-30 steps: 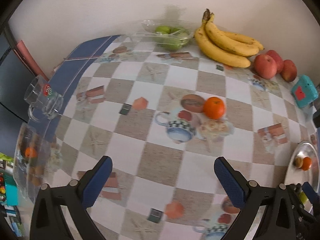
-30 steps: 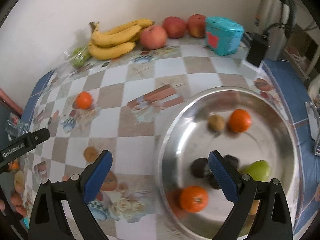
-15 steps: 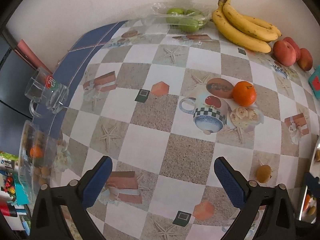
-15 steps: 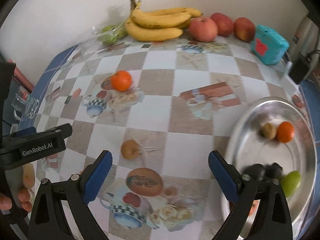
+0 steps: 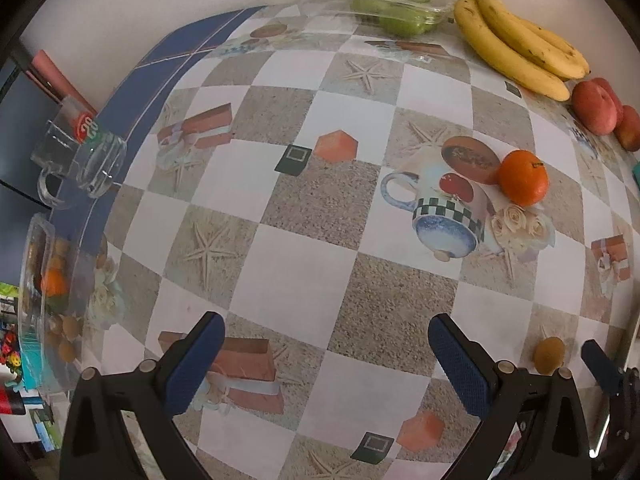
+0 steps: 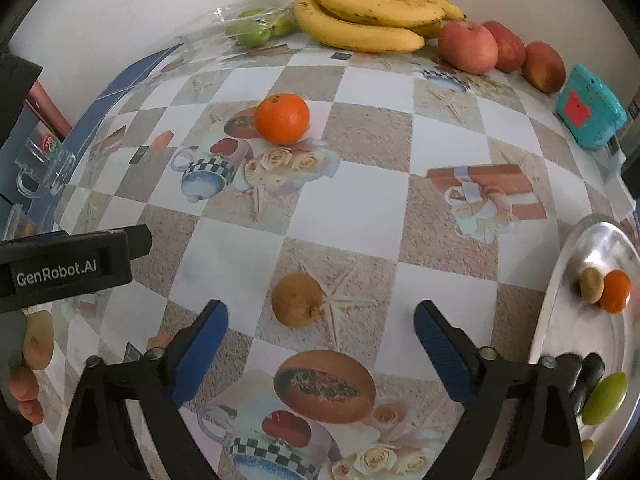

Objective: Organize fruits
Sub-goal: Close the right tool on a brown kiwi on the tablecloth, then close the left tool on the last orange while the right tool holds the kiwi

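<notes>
A brown kiwi-like fruit (image 6: pixel 297 299) lies on the checked tablecloth just ahead of my open, empty right gripper (image 6: pixel 320 330); it also shows in the left wrist view (image 5: pixel 550 354). An orange (image 6: pixel 282 118) sits farther back, also in the left wrist view (image 5: pixel 522 177). The metal bowl (image 6: pixel 560 292) at the right holds an orange, a brown fruit, dark fruits and a green one. Bananas (image 6: pixel 368 24), red apples (image 6: pixel 468 48) and bagged green fruit (image 6: pixel 256 30) line the wall. My left gripper (image 5: pixel 326 354) is open and empty over the cloth.
A teal box (image 6: pixel 590 112) stands at the right by the wall. A glass mug (image 5: pixel 78 156) and a clear container with fruit (image 5: pixel 44 292) sit at the table's left edge. The left gripper's body (image 6: pixel 68 268) reaches in from the left.
The right gripper has swung left from over the metal bowl toward the brown fruit. The left gripper's view has shifted, so the orange and bananas sit farther right.
</notes>
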Motion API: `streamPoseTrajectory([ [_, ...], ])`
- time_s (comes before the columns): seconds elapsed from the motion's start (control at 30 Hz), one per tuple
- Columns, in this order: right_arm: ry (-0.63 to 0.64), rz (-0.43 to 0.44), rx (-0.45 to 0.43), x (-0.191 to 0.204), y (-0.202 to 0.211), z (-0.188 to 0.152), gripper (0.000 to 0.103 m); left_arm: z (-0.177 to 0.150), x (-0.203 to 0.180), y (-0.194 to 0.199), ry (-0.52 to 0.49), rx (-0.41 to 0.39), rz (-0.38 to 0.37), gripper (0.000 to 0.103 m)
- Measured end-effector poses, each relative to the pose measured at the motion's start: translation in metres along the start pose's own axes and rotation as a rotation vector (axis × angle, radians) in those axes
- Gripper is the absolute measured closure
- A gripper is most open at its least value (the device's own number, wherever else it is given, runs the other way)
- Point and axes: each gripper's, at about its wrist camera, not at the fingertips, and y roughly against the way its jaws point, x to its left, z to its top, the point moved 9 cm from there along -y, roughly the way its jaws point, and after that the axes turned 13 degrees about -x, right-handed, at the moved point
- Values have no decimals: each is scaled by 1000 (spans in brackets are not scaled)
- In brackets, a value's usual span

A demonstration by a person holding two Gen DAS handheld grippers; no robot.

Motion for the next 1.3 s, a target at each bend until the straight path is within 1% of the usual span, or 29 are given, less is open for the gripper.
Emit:
streamPoseTrajectory([
  [0.03, 11, -1, -2, 2, -1, 1, 21, 0, 0, 0, 2, 0, -1, 0],
  [0.07, 21, -2, -2, 3, -2, 0, 22, 0, 0, -1, 2, 0, -1, 0],
  [0.1, 28, -1, 1, 5, -3, 0, 26, 1, 0, -1, 3, -1, -2, 0],
  [0.13, 31, -1, 0, 6, -3, 0, 32, 1, 0, -1, 4, -1, -3, 0],
  [0.17, 38, -7, -5, 6, -3, 0, 34, 1, 0, -1, 4, -1, -4, 0],
  [0.23, 47, -8, -10, 8, -2, 2, 45, 1, 0, -2, 3, 0, -4, 0],
  [0.27, 46, -6, -12, 8, -2, 2, 48, 1, -1, -2, 3, 0, -4, 0],
  [0.3, 43, -5, -13, 8, -1, 2, 53, 1, -1, -2, 3, -1, -4, 0],
  [0.37, 47, -9, -12, 8, -1, 2, 57, 2, -1, -2, 3, -4, -2, 0],
  [0.43, 45, -14, -13, 8, -1, 2, 63, 2, -1, -1, 4, -7, -2, 0],
  [0.47, 38, -15, -11, 7, -1, 3, 64, 2, -2, 0, 4, -8, -2, 0],
  [0.53, 24, -3, -11, 7, 0, 3, 71, 2, -4, 2, 1, -9, 1, 0],
  [0.6, 21, 2, -10, 7, 0, 3, 72, 2, -5, 3, -1, -11, 1, 0],
  [0.7, 12, 16, -9, 9, 1, 3, 77, 2, -6, 5, -2, -14, 1, 0],
  [1.0, -40, 39, -19, 1, 6, 7, 77, 4, -8, 8, 5, -26, -14, 0],
  [1.3, -91, 27, -46, -18, 15, 14, 77, 11, -20, 12, 14, -52, -44, 0],
])
